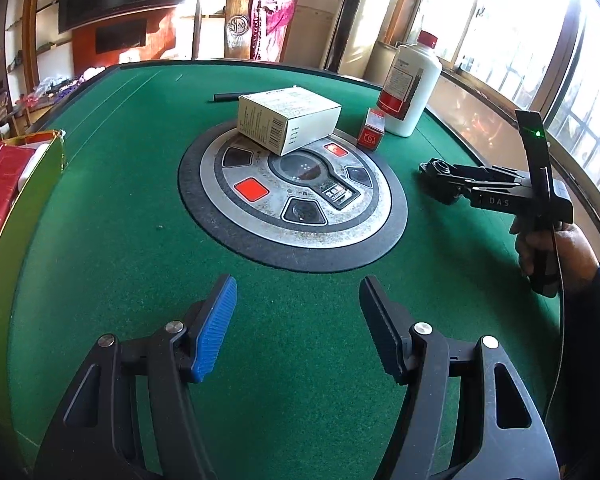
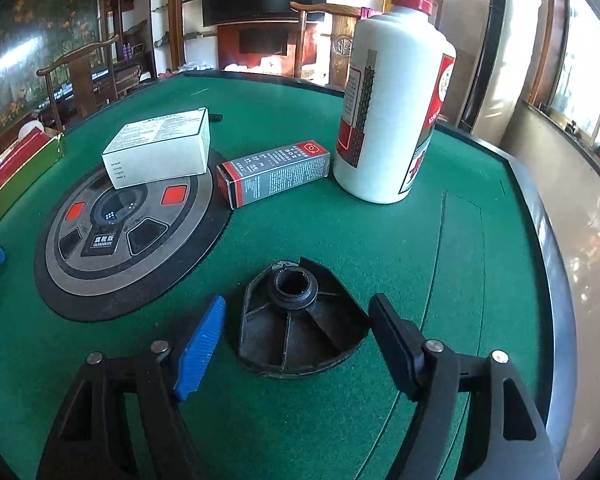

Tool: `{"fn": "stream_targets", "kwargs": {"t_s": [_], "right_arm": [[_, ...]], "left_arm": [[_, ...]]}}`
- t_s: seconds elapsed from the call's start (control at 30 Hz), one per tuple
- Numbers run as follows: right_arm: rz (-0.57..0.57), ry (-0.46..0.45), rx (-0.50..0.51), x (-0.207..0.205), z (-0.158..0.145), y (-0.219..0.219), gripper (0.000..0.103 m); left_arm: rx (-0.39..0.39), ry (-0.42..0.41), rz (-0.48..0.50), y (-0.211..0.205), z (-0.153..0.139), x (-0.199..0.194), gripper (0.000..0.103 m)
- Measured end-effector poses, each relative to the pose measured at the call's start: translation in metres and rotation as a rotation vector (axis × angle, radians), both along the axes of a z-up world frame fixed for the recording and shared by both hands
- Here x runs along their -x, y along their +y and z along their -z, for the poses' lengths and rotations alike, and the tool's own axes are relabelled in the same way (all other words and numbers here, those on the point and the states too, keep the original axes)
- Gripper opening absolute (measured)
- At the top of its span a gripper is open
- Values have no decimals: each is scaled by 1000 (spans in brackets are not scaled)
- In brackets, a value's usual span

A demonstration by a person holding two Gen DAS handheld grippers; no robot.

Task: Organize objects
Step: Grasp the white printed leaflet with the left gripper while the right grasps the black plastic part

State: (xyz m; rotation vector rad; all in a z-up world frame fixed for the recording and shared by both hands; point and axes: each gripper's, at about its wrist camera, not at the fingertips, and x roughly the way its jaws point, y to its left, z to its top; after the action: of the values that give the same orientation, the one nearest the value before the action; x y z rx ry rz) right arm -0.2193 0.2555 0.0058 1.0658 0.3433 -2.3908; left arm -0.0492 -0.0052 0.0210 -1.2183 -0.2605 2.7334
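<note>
2 grippers over green felt tabletop [image 2: 340, 240]. Right gripper [image 2: 296, 344]: fingers [image 2: 202, 344] part open, straddling black plastic part [image 2: 300, 332], not pressing it; nothing held. Part flat on felt, rounded fan shape, radial ribs, raised hollow hub, dusty. Left gripper [image 1: 296, 328]: fingers part open, empty, above bare felt. Farther off: white box [image 2: 160, 148] on round centre panel [image 2: 100, 240], grey-and-red carton [image 2: 272, 172] lying beside upright white bottle [image 2: 392, 112] with red cap.
</note>
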Motion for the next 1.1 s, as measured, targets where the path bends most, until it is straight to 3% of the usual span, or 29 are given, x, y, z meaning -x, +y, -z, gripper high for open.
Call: {"fn": "stream_targets", "kwargs": {"t_s": [0.1, 0.2, 0.37, 0.47, 0.53, 0.63, 0.73, 0.93, 1.0, 1.1], "right_arm": [[19, -3, 3, -5, -1, -2, 63], [41, 0, -2, -9, -1, -4, 63], [57, -10, 14, -8, -2, -3, 63], [57, -28, 48, -4, -2, 2, 64], [58, -37, 67, -3, -2, 5, 64], [59, -50, 94, -1, -3, 8, 64], [60, -57, 107, 0, -3, 10, 65], [61, -70, 132, 0, -4, 11, 65], [63, -72, 135, -1, -4, 11, 66], [63, -71, 127, -1, -4, 10, 66]], "left_arm": [[-26, 6, 7, 0, -12, 15, 64], [2, -3, 35, 2, -31, 50, 64], [-44, -101, 24, -11, -48, 141, 70], [-60, -116, -41, -28, -44, 189, 70], [-119, -105, -96, -46, -39, 210, 70], [-169, -153, -122, -63, -23, 239, 70], [-282, -205, -48, -63, -11, 251, 70], [-261, -217, 155, -24, -21, 229, 70], [-143, -208, 188, -7, -30, 216, 70], [-61, -219, 195, 11, -36, 208, 70]]}}
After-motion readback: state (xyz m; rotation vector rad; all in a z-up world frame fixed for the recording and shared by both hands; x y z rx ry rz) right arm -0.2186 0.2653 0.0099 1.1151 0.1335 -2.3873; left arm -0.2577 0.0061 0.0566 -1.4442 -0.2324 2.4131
